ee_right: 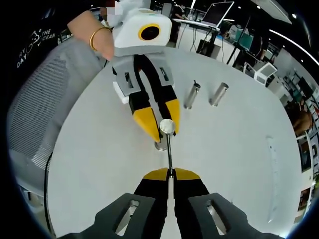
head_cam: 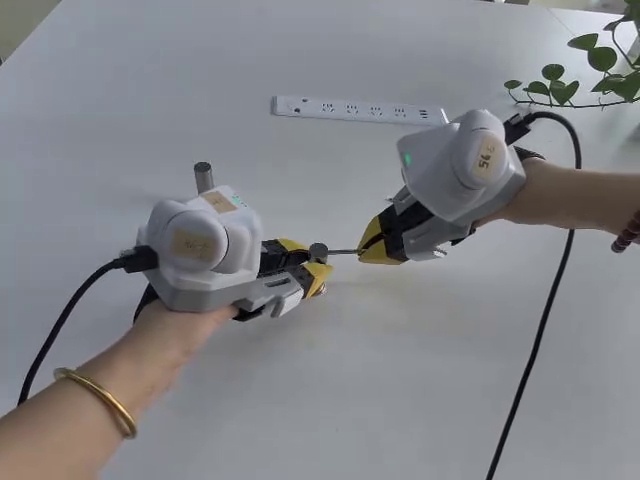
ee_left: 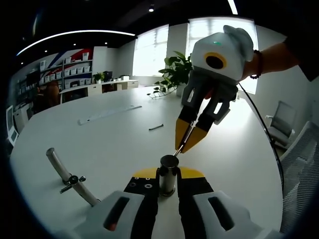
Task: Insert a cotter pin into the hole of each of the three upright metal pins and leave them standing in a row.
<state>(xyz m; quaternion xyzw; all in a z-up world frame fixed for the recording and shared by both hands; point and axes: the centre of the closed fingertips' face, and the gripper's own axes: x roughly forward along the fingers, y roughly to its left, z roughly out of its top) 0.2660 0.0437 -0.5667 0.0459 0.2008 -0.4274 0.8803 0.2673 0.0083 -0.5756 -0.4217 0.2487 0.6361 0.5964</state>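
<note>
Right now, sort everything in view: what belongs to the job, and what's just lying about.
Job:
pin in left gripper
cotter pin in right gripper
two other pins
loose cotter pin on table

Lying about:
power strip
plant

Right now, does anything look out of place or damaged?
Nothing stands out. The left gripper holds a metal pin upright, the right gripper aims a cotter pin at its top; a spare cotter pin lies flat.

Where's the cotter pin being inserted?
In the head view's middle, the cotter pin sits in the right gripper, its tip at the top of the metal pin the left gripper holds.
</note>
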